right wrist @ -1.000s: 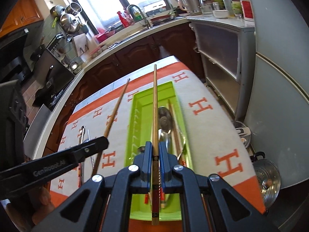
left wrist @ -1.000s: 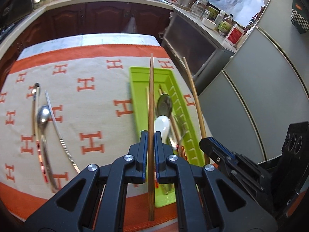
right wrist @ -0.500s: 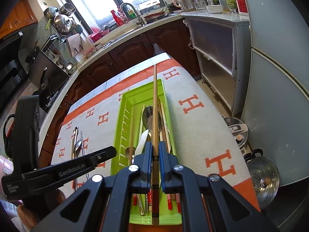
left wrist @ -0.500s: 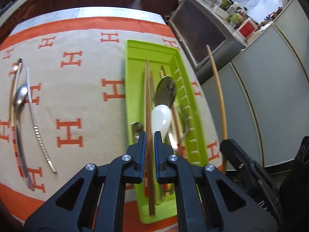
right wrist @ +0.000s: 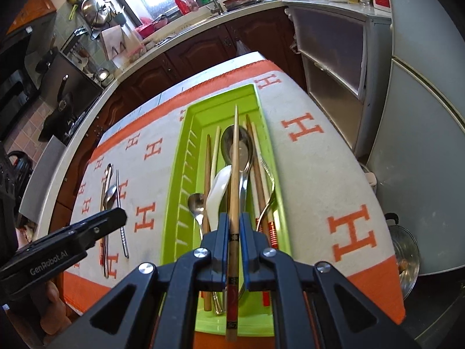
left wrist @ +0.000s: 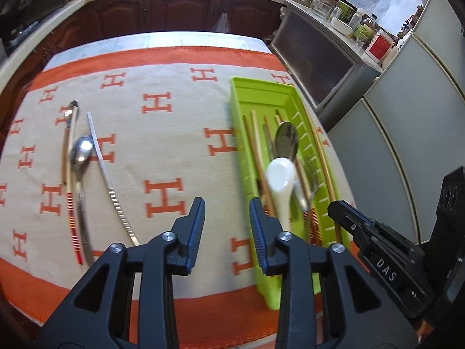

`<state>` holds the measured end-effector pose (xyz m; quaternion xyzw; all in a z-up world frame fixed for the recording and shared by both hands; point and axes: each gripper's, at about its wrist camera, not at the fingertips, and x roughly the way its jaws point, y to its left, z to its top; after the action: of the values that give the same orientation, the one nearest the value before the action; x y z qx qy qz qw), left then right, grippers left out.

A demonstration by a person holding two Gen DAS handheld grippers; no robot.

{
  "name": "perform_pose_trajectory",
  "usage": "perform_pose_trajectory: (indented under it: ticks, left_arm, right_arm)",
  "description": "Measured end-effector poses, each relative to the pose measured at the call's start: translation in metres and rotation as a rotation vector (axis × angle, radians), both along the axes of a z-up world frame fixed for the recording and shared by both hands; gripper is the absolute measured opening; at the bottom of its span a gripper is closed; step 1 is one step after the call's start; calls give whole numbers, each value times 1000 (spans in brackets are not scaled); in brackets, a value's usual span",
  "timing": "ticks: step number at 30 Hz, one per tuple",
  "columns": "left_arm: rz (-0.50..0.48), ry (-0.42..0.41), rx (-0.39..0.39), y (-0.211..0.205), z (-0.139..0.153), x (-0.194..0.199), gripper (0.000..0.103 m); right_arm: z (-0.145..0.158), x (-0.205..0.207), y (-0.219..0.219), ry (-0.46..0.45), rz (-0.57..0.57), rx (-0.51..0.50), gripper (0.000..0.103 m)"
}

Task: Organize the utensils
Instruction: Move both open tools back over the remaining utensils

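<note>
The right gripper [right wrist: 232, 232] clamps a chopstick [right wrist: 236, 157] above the green tray [right wrist: 174, 203]; the left gripper [left wrist: 227, 218], its jaws just opened and empty, hovers beside the tray; spoons [left wrist: 286, 142] crowd the tray.

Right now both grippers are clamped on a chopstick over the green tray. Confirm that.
Not both. The right gripper is shut on a chopstick above the green tray, but the left wrist view shows the left gripper empty, its jaws having just been opening.
</note>
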<state>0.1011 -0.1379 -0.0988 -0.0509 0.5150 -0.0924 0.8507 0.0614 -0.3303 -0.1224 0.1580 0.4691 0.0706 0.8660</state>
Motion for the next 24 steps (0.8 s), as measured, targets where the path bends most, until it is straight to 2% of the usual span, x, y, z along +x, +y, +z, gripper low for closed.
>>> perform_pose_trajectory:
  ticks: [3,14,24]
  left_arm:
    - [14,-13,29,11,-1,-7,28]
    - [95,-26,68,67,-4,-33,29]
    - [145,-37,61,105,-3,-57,29]
  right_arm:
    - [1,-3,8,-5,14,-24,12]
    - [11,-18,46,-18,74,-37,12]
    - [16,-29,90,-28,149,-67,12]
